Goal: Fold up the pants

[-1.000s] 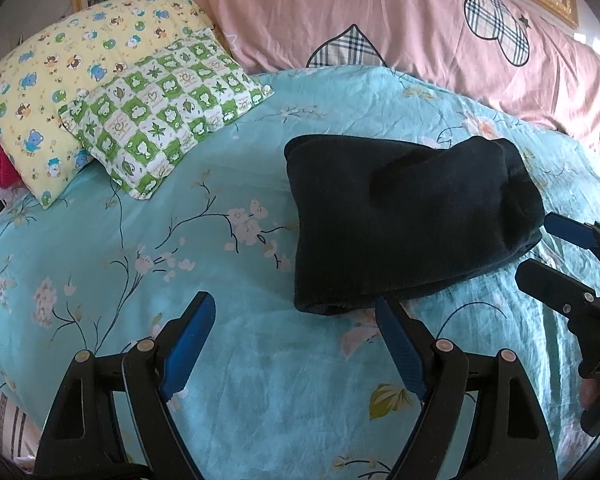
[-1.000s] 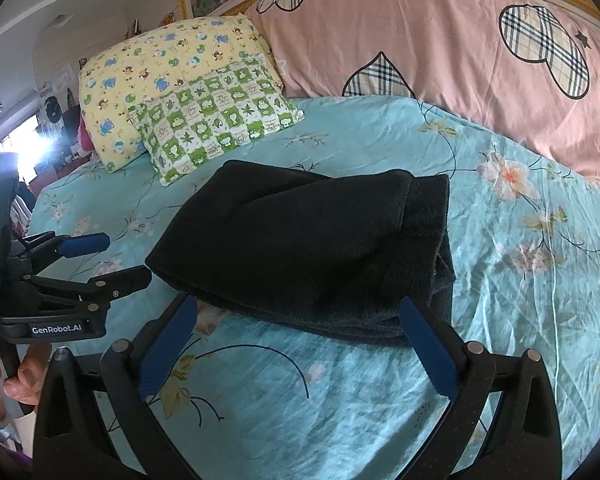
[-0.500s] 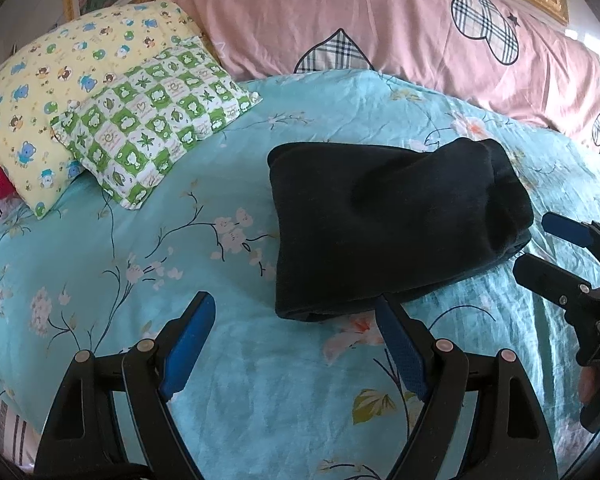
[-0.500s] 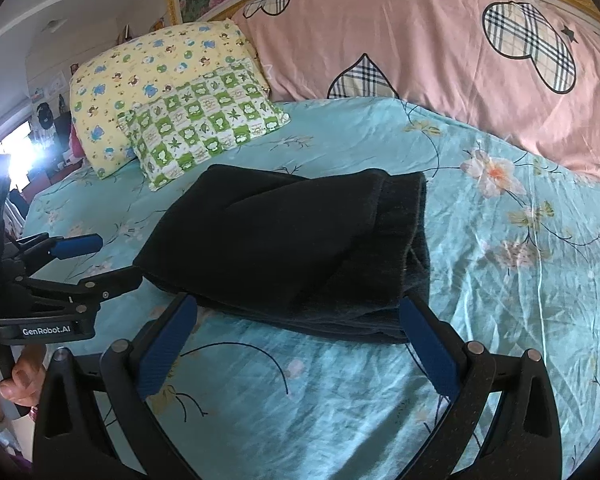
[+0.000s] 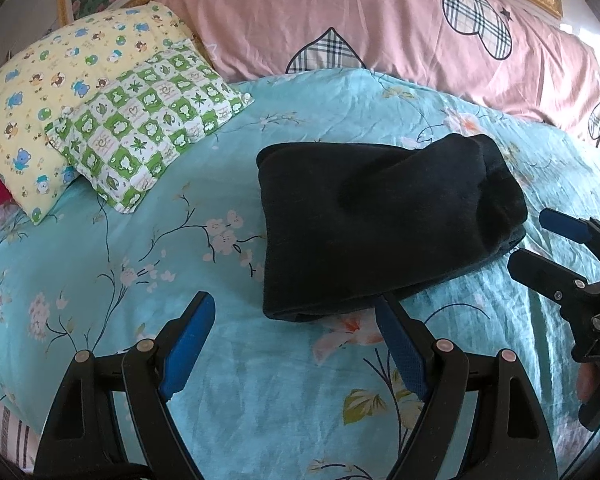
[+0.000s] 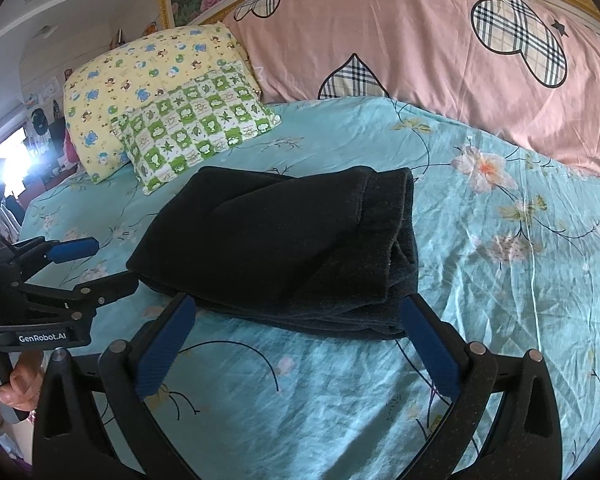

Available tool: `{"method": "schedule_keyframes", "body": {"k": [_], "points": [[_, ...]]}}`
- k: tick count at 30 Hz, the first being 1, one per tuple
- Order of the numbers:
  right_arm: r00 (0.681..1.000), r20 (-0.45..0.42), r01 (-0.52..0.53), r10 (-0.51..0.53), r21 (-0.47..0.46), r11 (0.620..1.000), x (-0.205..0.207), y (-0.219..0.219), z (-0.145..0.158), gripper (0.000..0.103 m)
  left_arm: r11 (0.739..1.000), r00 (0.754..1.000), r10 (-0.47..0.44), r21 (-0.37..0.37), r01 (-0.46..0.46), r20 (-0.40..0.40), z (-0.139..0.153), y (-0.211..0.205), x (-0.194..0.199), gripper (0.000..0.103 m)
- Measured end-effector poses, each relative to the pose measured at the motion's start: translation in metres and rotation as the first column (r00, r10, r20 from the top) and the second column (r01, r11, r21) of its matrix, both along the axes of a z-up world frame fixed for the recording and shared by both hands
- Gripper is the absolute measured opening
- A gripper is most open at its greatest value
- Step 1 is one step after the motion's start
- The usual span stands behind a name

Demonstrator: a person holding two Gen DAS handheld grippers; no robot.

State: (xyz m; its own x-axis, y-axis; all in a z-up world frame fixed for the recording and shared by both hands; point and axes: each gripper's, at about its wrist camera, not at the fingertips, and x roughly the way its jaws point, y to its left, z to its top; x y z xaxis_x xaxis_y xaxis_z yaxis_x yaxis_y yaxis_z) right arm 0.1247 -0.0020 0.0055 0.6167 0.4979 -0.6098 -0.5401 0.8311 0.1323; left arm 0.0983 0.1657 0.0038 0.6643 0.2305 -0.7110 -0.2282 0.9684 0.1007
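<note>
The black pants lie folded in a thick rectangle on the turquoise floral bed sheet; they also show in the right wrist view. My left gripper is open and empty, just in front of the bundle's near left corner, and shows in the right wrist view at the left. My right gripper is open and empty, just in front of the bundle's near edge, and shows in the left wrist view beside the bundle's right end.
A yellow cartoon pillow and a green checked pillow lie at the back left. A pink quilt with plaid hearts runs along the headboard. The bed's left edge drops off near a bright window.
Both grippers have drawn back slightly from the pants and lifted their view; the bundle sits a little farther away. The pants have not moved and both grippers stay open.
</note>
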Motion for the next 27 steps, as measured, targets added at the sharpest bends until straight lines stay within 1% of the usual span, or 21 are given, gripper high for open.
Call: {"method": "schedule_keyframes", "body": {"k": [27], "points": [[1.000, 0.002, 0.005, -0.005, 0.007, 1.000, -0.0007, 0.0018, 0.0048, 0.102, 1.000, 1.000, -0.019, 0.000, 0.019, 0.017, 0.0066, -0.0055, 0.0061, 0.083]]}}
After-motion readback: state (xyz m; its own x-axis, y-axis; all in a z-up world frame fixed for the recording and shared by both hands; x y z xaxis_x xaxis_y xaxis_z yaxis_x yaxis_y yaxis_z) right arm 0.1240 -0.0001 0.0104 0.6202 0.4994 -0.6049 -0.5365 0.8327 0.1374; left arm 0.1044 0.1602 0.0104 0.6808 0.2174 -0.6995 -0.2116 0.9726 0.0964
